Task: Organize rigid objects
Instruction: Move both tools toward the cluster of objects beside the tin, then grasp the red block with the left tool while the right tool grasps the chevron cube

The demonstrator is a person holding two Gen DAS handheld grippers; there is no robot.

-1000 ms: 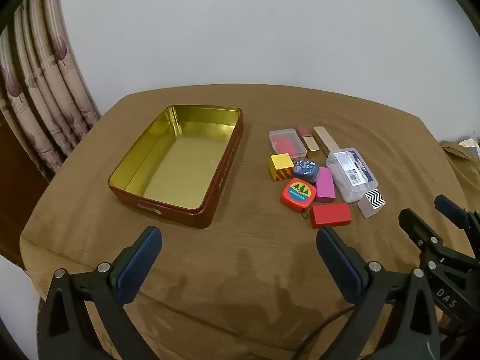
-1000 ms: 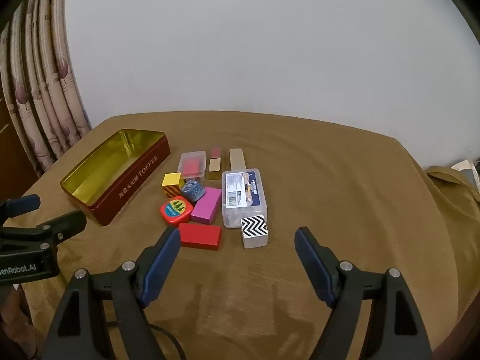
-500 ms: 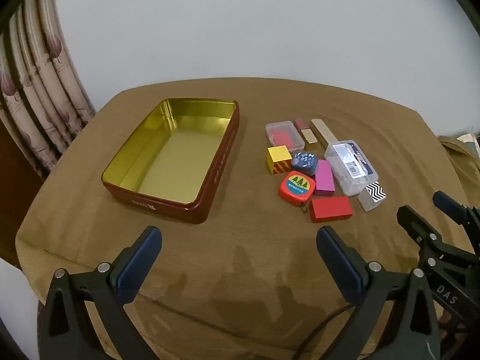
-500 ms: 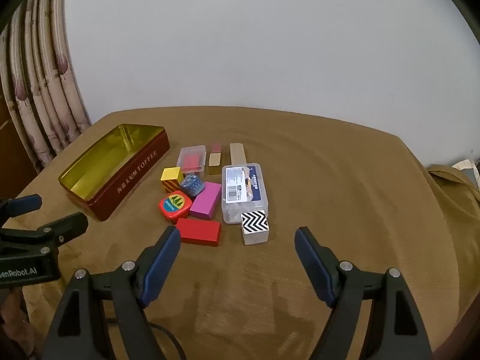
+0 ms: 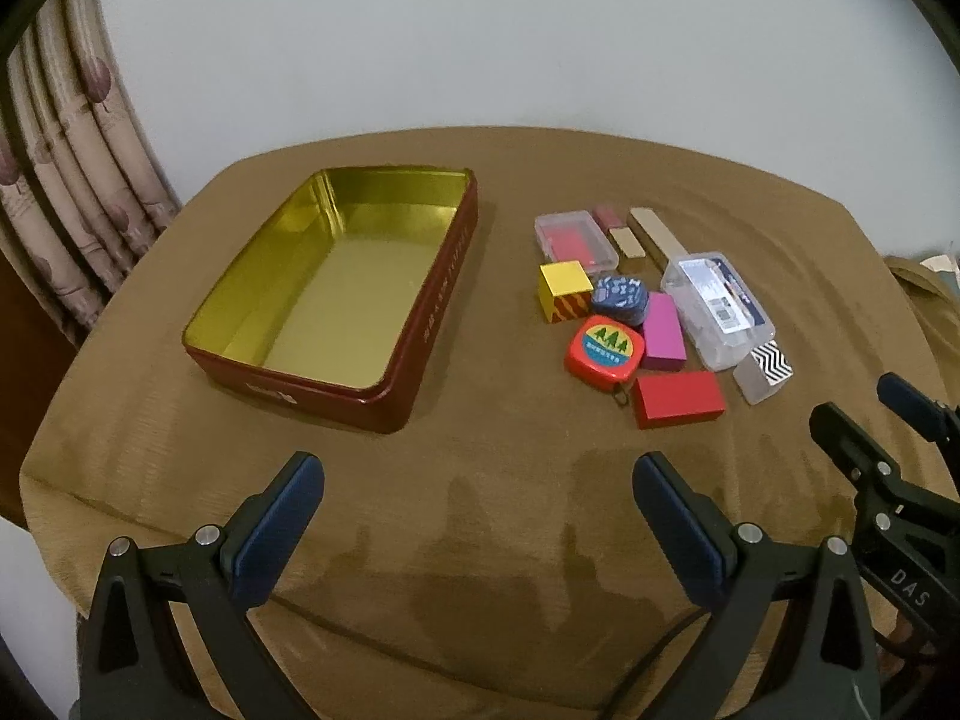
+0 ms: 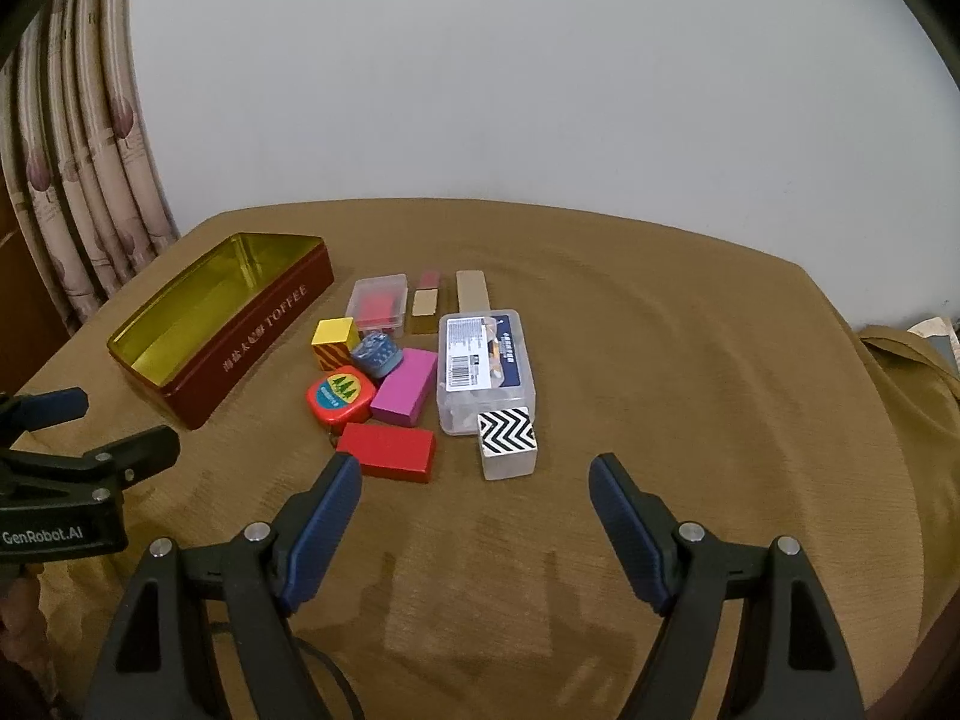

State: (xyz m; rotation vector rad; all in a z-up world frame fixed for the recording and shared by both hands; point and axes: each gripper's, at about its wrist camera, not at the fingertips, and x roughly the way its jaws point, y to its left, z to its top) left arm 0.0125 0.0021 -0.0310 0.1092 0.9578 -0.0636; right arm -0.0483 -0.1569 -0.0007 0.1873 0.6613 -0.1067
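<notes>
An open red tin with a gold inside stands empty on the left of the table. To its right lies a cluster: red block, zigzag cube, magenta block, red tape measure, yellow cube, clear boxes. My left gripper hangs open near the table's front, below the tin. My right gripper is open just in front of the zigzag cube and red block. Both hold nothing.
A brown cloth covers the table, whose edges fall away at left and right. Curtains hang at the far left against a plain wall. Small wooden sticks lie behind the cluster.
Both grippers have drawn a little nearer the objects and shifted slightly; the tin and cluster sit lower and larger in the right wrist view. Nothing has been picked up.
</notes>
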